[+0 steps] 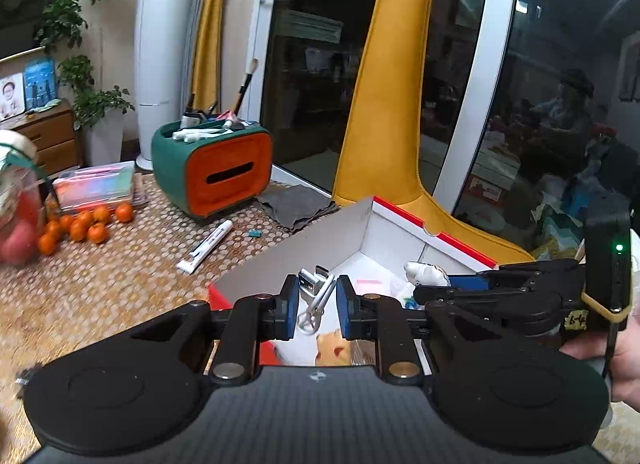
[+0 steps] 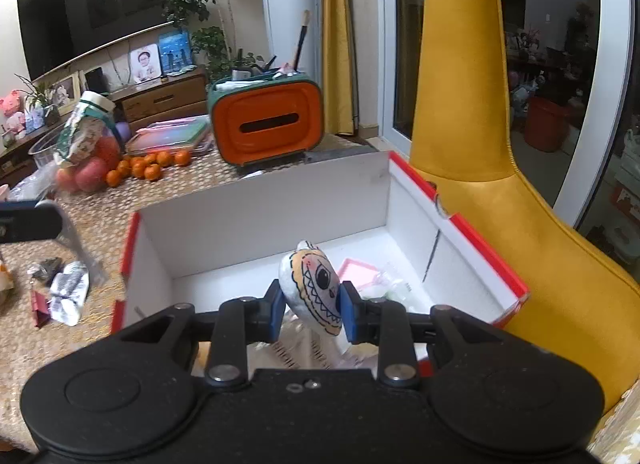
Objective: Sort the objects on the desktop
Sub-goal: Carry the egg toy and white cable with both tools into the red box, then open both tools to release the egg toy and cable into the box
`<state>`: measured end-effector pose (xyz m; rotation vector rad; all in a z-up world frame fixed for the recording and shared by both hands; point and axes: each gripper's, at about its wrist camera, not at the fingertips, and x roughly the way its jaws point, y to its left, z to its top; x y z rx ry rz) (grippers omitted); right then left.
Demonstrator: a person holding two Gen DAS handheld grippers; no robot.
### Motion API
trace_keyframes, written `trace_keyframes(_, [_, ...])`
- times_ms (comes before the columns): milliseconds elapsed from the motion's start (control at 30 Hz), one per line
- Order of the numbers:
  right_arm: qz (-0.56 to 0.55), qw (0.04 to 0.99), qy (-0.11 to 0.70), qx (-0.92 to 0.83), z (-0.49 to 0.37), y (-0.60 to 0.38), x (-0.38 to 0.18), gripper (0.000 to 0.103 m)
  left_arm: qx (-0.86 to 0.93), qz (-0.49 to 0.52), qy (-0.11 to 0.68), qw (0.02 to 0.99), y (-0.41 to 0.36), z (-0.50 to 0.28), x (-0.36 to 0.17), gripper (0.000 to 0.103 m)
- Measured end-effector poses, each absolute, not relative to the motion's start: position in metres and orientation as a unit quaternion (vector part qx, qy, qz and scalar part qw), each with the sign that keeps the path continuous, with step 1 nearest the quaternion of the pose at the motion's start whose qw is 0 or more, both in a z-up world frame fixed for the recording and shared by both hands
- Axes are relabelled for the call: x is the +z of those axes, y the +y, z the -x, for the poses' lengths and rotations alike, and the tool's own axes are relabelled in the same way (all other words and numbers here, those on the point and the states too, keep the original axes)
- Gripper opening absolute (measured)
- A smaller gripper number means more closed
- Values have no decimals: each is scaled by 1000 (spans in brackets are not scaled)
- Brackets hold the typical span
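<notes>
A white cardboard box with red edges [image 1: 400,220] [image 2: 264,208] stands open on the patterned table. My left gripper [image 1: 317,301] hovers over the box with a white USB cable [image 1: 316,296] between its blue pads; the jaws stand a little apart from it and I cannot tell whether they grip it. My right gripper [image 2: 308,310] is shut on a small white plush toy with a toothy face [image 2: 314,288], held over the box. The toy and right gripper also show in the left wrist view [image 1: 426,273]. Pink paper [image 2: 358,270] lies inside the box.
A green and orange tissue organiser [image 1: 212,168] [image 2: 266,126] with brushes stands behind the box. A white tube [image 1: 205,247], small oranges [image 1: 86,224], a clear case [image 1: 96,186] and crumpled wrappers [image 2: 66,292] lie on the table. A yellow chair [image 2: 472,104] stands right.
</notes>
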<state>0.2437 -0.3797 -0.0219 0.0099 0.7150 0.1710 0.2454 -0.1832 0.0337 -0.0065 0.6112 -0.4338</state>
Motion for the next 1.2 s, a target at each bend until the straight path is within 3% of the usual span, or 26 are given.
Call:
trace_keyframes(600, [48, 912, 396, 102, -305, -368, -51, 28, -191, -77, 357, 911, -227, -303, -29, 19])
trace_keyframes(1200, [56, 904, 412, 103, -305, -364, -61, 35, -205, -96, 386, 894, -234, -299, -46, 19])
